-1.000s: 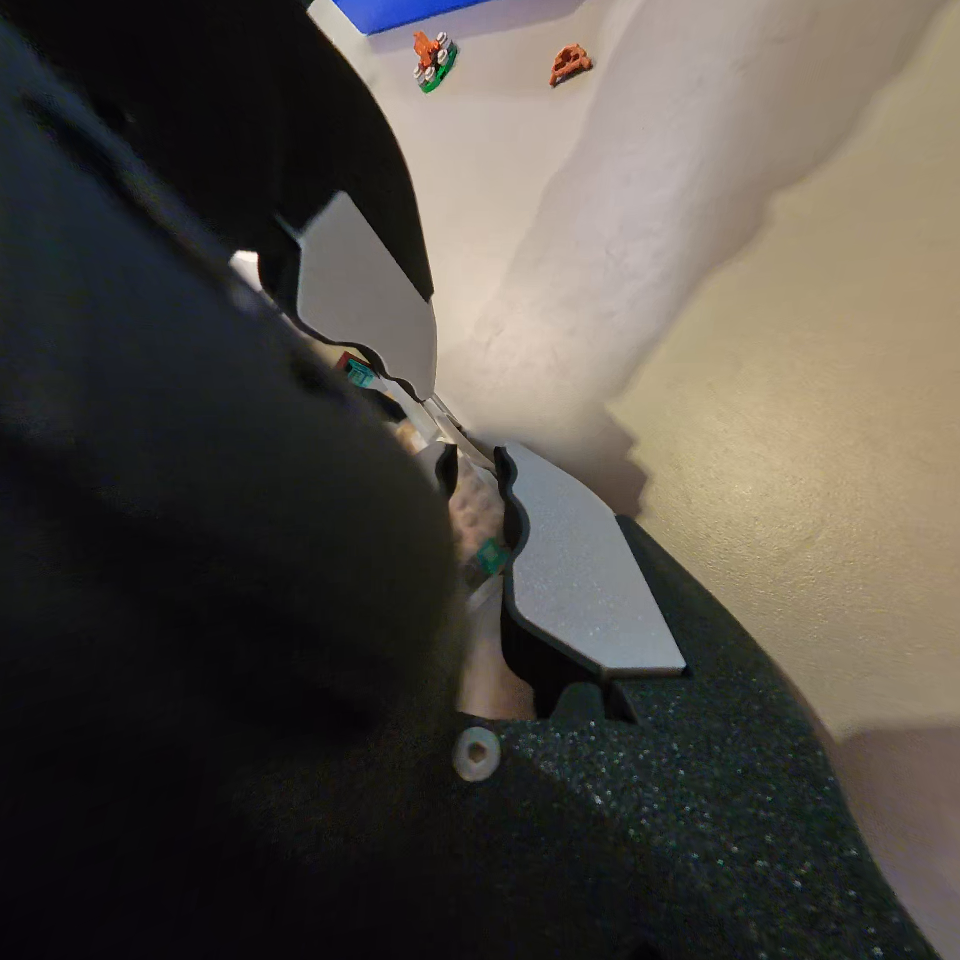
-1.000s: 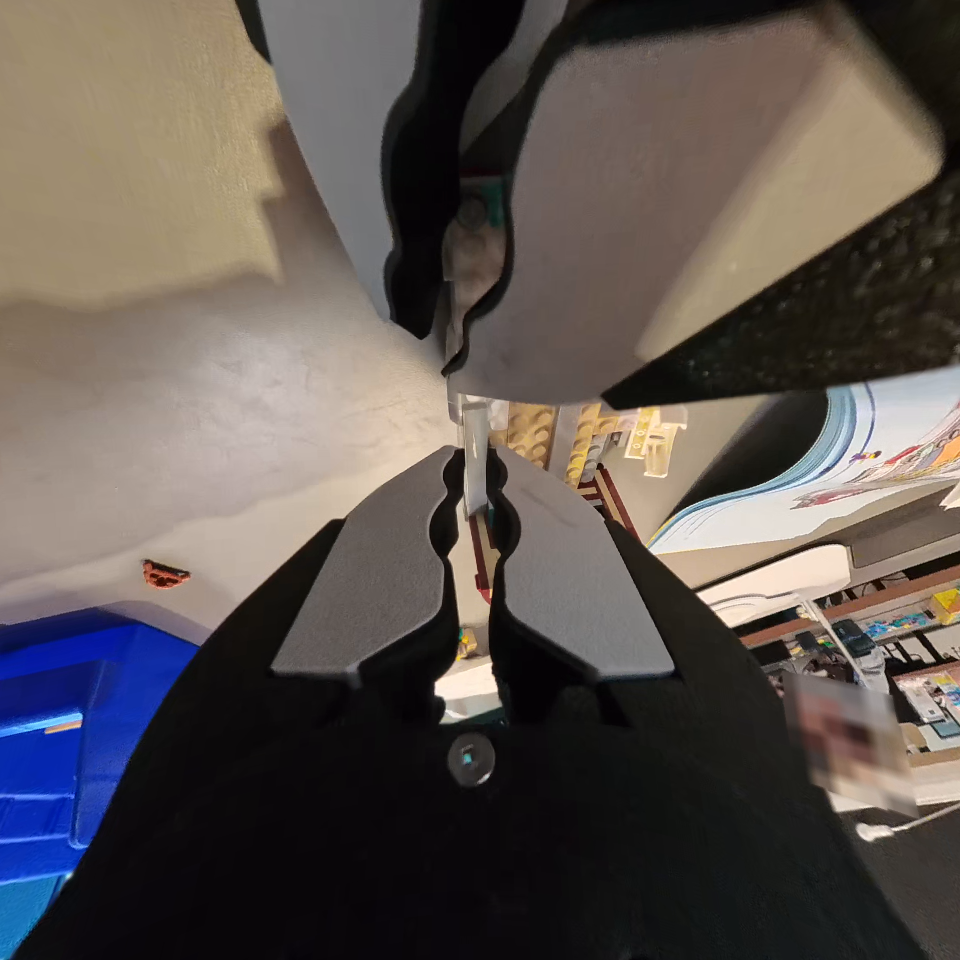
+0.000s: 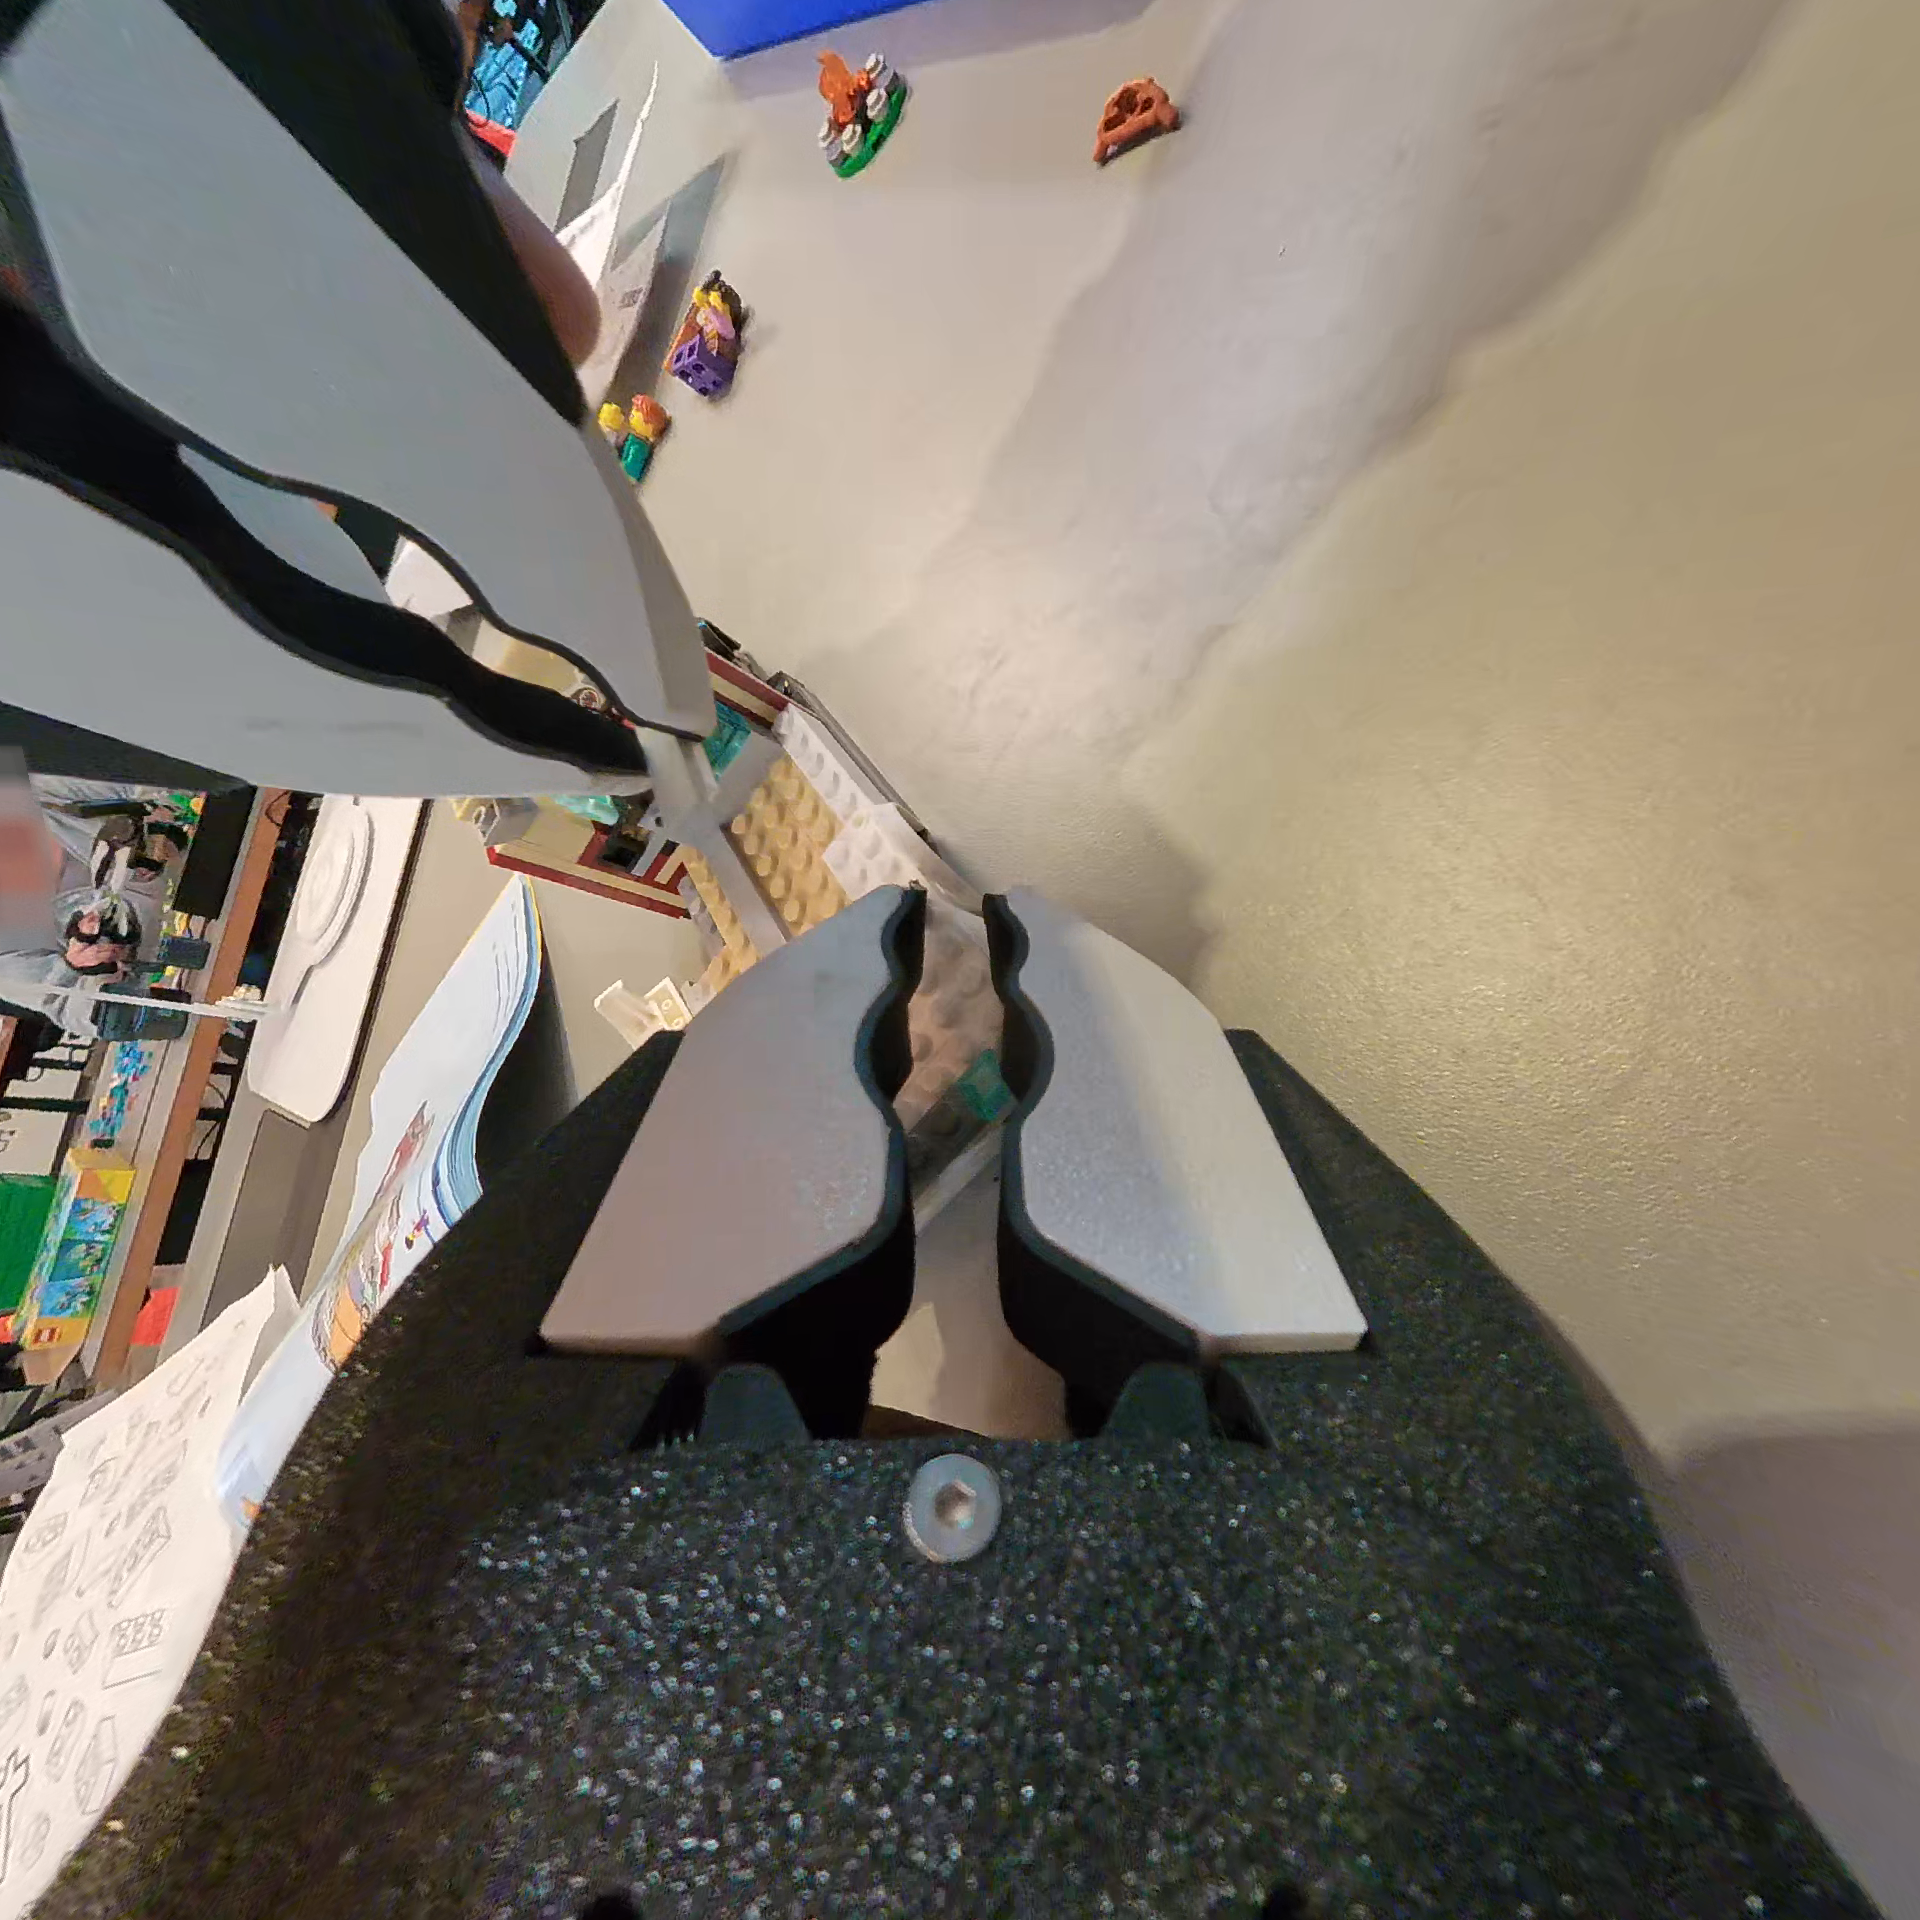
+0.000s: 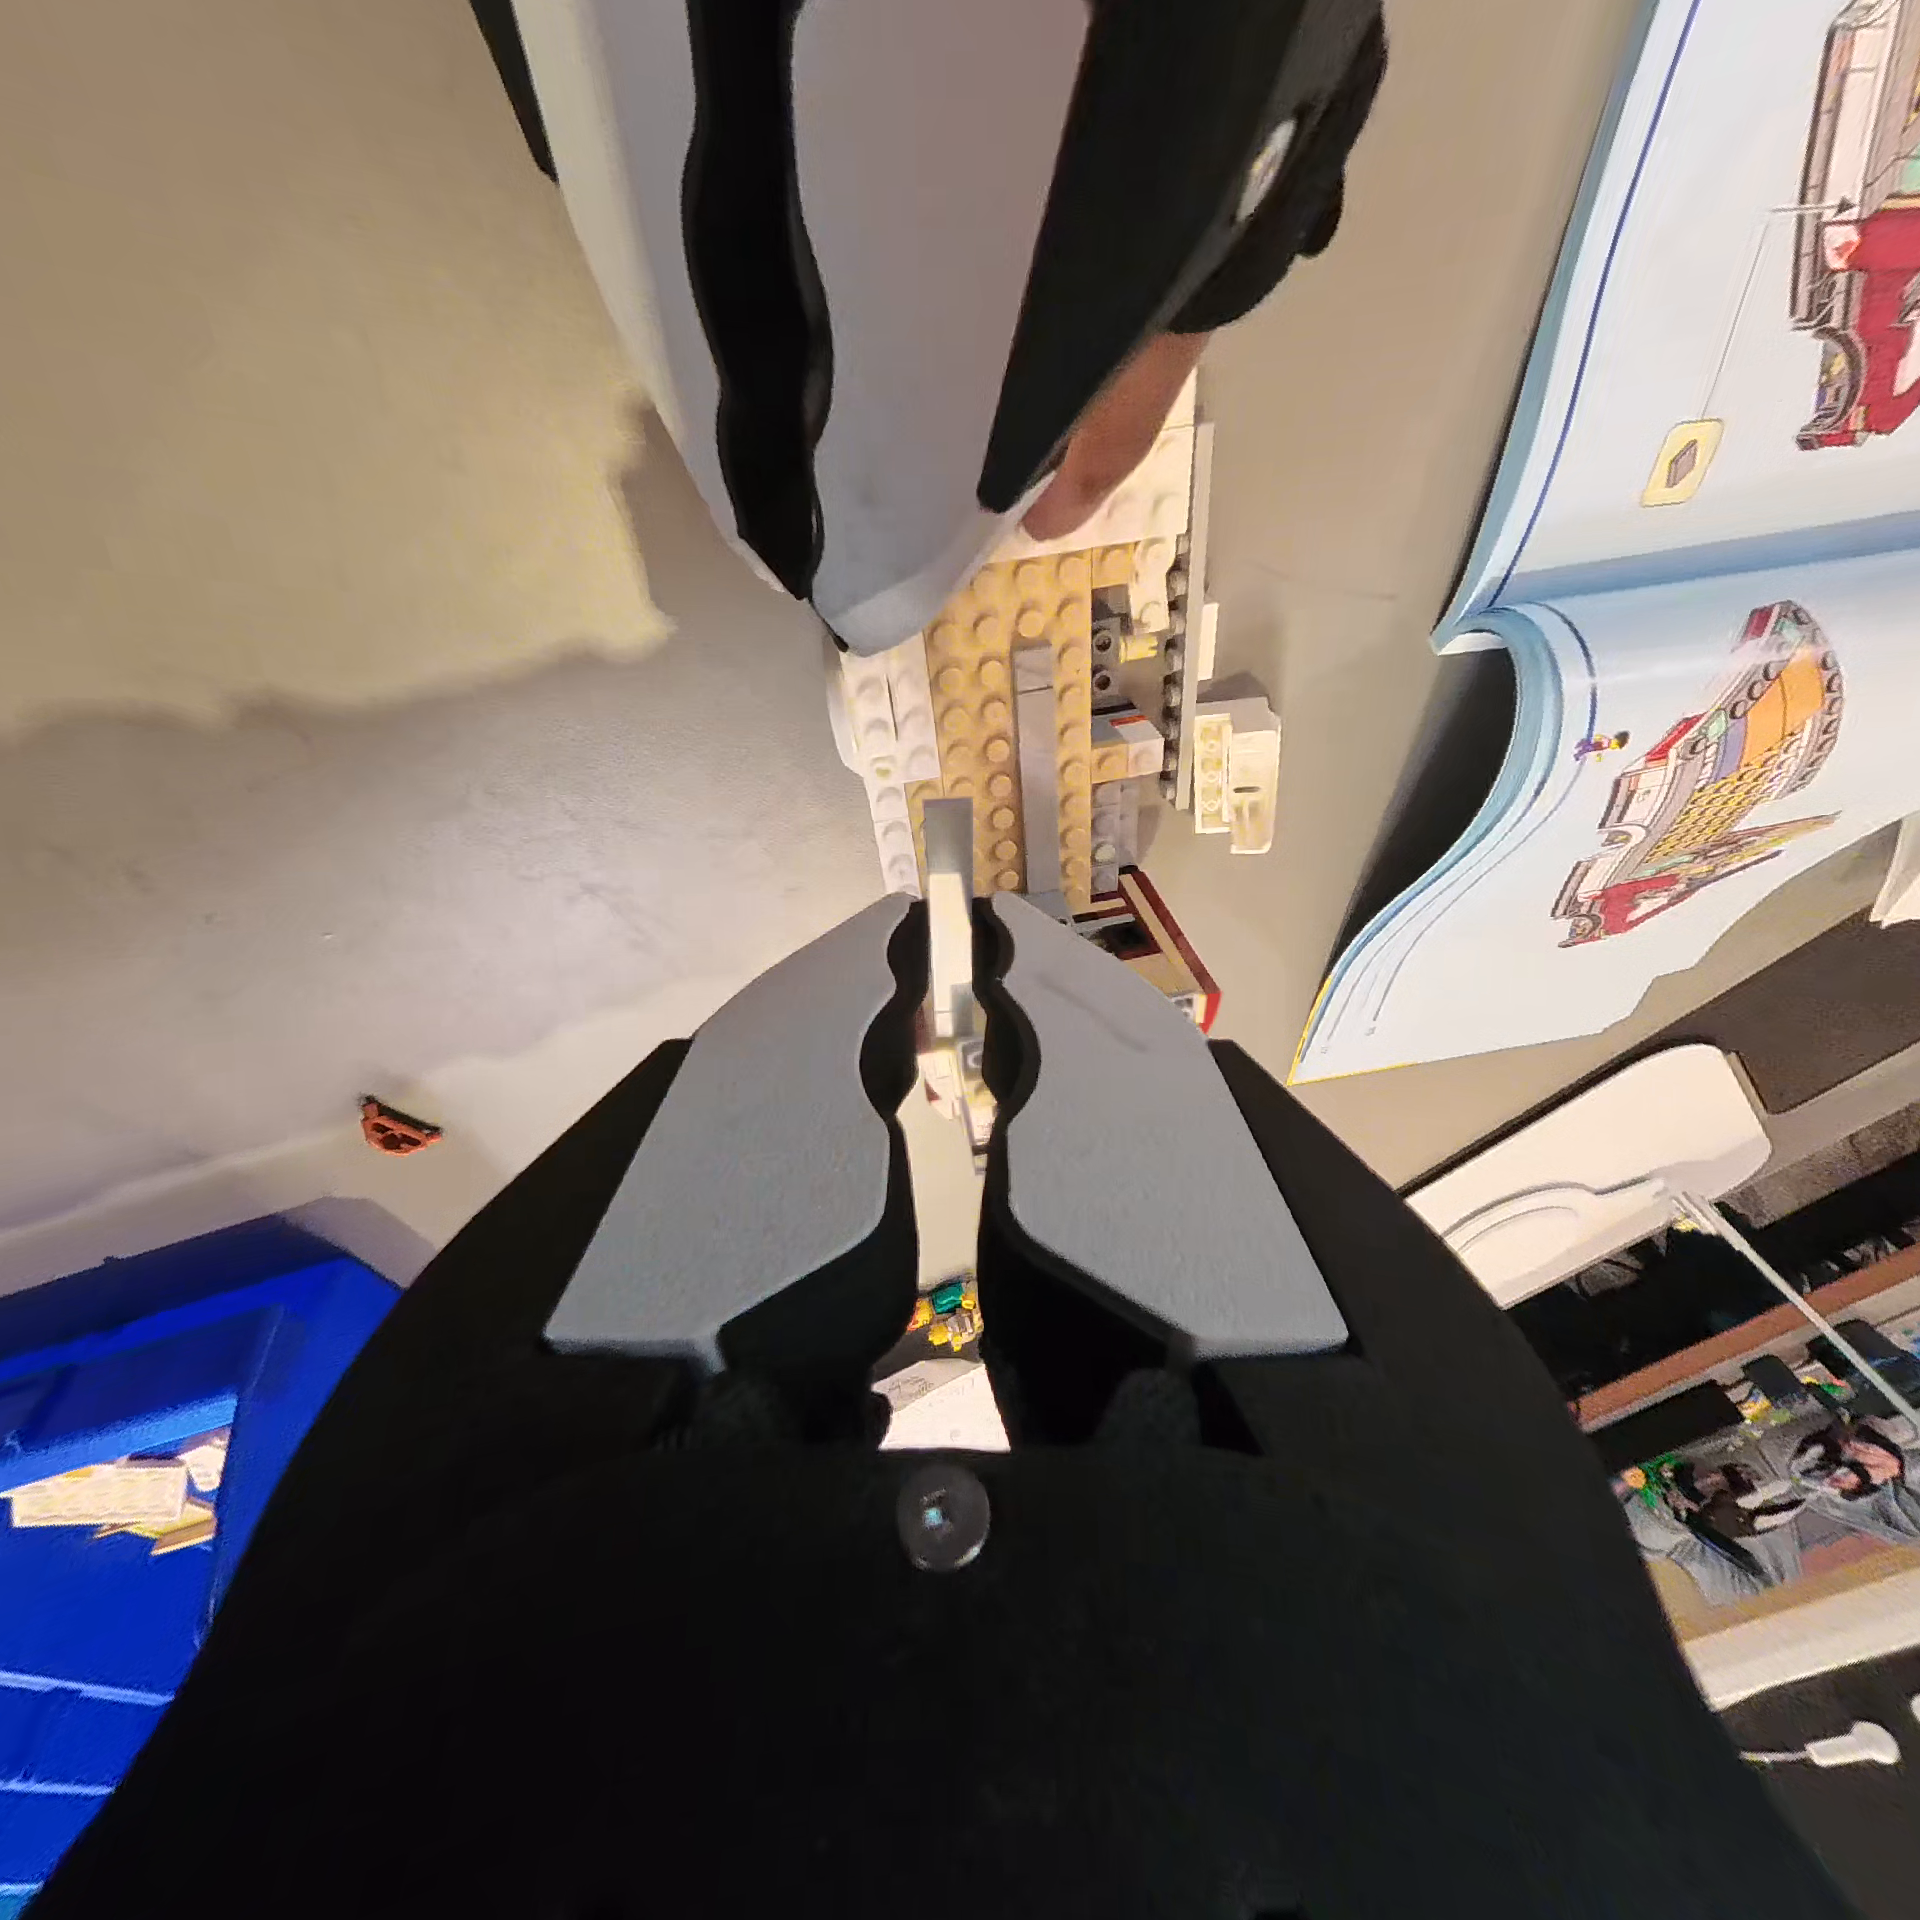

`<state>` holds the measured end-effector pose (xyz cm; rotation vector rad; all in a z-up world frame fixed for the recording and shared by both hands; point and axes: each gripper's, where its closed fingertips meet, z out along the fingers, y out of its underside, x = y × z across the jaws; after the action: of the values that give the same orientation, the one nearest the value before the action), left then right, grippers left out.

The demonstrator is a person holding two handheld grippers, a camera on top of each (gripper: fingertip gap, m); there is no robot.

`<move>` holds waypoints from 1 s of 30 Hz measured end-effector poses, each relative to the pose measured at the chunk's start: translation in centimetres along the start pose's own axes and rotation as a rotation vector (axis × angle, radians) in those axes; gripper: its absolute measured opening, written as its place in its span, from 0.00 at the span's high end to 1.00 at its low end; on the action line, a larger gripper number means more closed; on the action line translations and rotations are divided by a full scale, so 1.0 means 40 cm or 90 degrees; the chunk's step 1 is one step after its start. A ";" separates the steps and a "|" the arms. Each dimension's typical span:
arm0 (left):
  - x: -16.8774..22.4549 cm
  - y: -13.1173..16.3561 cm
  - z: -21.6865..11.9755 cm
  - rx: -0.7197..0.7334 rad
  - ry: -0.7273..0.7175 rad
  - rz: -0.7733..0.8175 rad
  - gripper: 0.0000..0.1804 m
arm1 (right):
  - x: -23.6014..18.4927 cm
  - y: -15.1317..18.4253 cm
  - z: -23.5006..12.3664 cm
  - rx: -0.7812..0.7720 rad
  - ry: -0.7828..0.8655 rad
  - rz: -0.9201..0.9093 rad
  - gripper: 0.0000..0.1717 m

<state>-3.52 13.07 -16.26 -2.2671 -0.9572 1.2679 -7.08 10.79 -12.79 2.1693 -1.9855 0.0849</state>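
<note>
Grey table (image 4: pixel 416 831): R tongs (image 4: pixel 951 914) pinch grey strip (image 4: pixel 951 935) (narrow gap); L tongs (image 3: pixel 951 914) grip brick model (image 3: pixel 800 831).

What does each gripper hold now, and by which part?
Right gripper pinches a grey strip piece by its near end. Left gripper clamps the brick model by its white edge.

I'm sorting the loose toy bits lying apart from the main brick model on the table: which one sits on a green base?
The small orange build with grey studs, far across the table. The brown piece beside it has no base, and the purple block build nearer the grippers sits on none.
</note>
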 end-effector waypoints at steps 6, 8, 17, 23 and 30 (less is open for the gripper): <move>0.001 0.001 -0.002 0.003 0.000 0.001 0.93 | 0.005 -0.022 -0.010 0.053 0.006 0.060 0.96; 0.001 0.001 -0.003 0.004 0.001 0.000 0.94 | 0.003 -0.030 -0.033 0.096 -0.005 0.113 0.95; 0.000 -0.007 -0.019 0.028 0.015 -0.030 0.85 | -0.072 -0.037 -0.088 0.243 0.002 0.305 0.96; -0.026 -0.078 -0.060 0.116 0.002 -0.071 0.81 | -0.148 -0.034 -0.017 0.344 -0.017 0.469 0.96; 0.031 -0.104 -0.044 0.116 0.022 0.014 0.83 | -0.217 -0.071 0.050 0.344 -0.053 0.482 0.96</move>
<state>-3.17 16.90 -13.56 -2.1577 -0.7727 1.2664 -5.29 19.13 -16.58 1.5116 -2.9859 0.7170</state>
